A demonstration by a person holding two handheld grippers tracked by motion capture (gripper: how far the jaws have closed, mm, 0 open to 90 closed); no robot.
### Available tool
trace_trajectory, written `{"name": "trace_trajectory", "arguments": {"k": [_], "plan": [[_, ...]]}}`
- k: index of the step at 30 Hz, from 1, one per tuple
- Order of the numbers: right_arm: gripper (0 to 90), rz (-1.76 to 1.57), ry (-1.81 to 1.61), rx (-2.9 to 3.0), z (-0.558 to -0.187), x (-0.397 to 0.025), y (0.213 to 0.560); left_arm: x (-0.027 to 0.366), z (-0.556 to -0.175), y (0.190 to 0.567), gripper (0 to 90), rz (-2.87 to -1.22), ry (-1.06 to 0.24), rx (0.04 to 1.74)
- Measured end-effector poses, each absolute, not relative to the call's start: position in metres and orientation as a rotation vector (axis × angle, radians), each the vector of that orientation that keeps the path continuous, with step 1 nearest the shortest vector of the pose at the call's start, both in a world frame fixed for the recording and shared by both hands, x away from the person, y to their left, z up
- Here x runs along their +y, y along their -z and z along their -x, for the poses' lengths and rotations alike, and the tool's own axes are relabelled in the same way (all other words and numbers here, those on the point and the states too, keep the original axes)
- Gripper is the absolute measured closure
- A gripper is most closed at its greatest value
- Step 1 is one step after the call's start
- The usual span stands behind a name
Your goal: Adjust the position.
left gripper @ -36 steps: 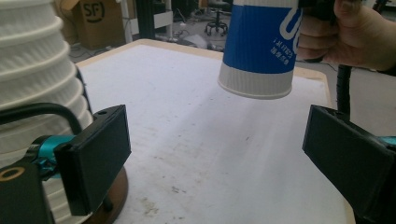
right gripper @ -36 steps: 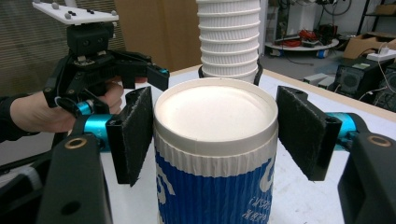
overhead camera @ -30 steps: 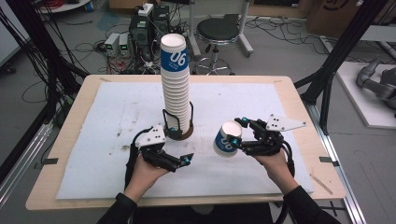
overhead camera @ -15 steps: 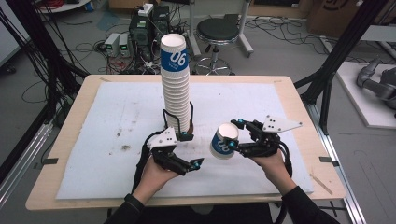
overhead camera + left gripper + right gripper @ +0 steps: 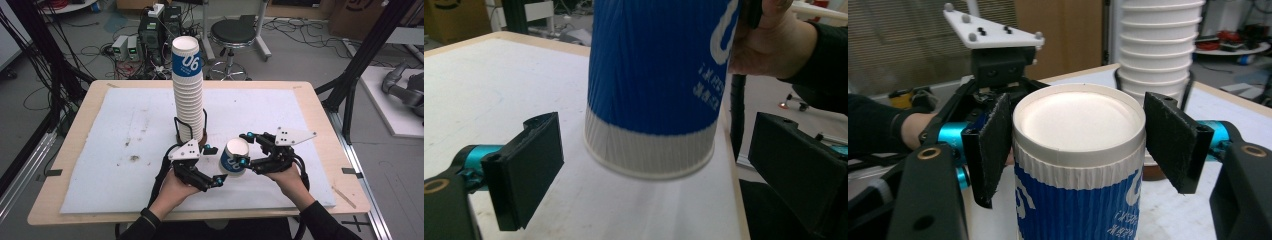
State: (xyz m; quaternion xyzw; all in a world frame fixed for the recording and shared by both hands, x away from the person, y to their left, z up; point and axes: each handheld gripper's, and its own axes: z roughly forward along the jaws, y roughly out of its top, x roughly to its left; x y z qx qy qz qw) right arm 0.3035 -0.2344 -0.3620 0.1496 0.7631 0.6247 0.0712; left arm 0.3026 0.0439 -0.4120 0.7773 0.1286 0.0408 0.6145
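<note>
Jaws: right gripper (image 5: 243, 148) pinching one blue cup (image 5: 233, 158); left gripper (image 5: 214, 165) spread; one cup stack (image 5: 188, 90).

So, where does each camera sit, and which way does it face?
High view: above the person's side, facing forward and down on the table, cup stack, both hands.
Left gripper view: on the left gripper, looking between its open jaws at the blue cup; right hand beyond.
Right gripper view: on the right gripper, jaws gripping that cup; left gripper behind.
All show it.
</note>
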Motion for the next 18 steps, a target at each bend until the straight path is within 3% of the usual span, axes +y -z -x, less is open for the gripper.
{"name": "trace_trajectory", "arguments": {"k": [18], "plan": [[31.1,-0.398,-1.926,2.359,-0.297,-0.218,0.365,0.028,-0.304,0.419,7.6,-1.844,-0.044,0.262]]}}
